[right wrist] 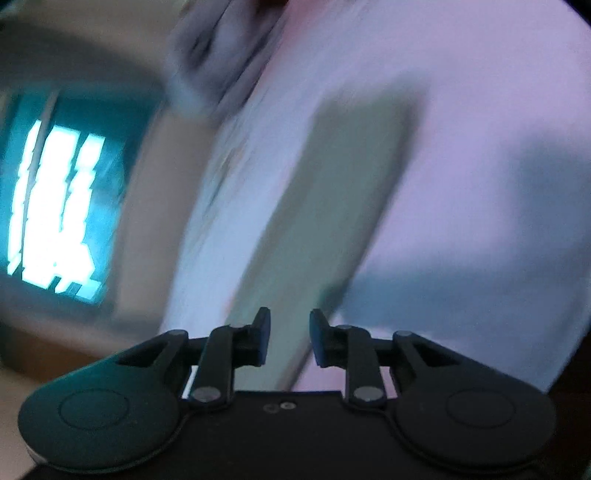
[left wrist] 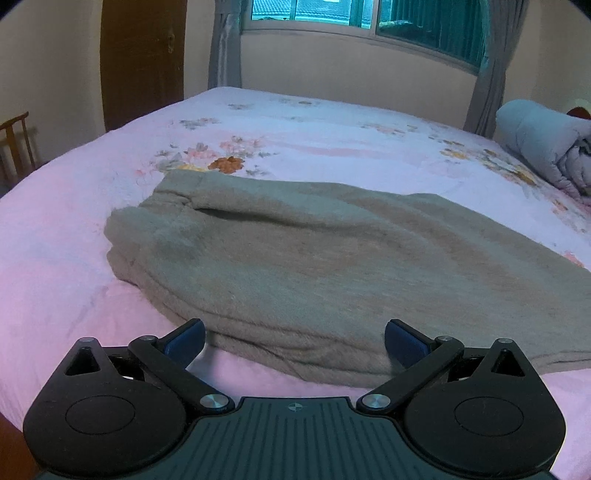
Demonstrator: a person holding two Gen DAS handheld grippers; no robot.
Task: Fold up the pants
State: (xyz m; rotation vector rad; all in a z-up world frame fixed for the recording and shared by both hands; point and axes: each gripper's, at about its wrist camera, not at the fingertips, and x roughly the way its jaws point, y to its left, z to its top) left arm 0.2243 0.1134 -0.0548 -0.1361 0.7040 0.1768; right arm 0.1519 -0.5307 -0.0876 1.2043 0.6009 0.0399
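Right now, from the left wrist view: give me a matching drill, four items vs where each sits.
Items:
1 pants
2 rolled quilt
3 wooden chair
4 window

Places:
A far left, off the bed
B top, behind the bed
C middle of the floral bedsheet
D bed's right edge

Pairs: 1-C, 2-D, 3-A, 4-B

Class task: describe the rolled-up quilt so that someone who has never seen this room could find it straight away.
Start at the bed with its pink floral sheet. At its right end, below the grey curtain, lies the rolled quilt. It is pale blue-grey and bulky, unlike the flat grey-green pants mid-bed.
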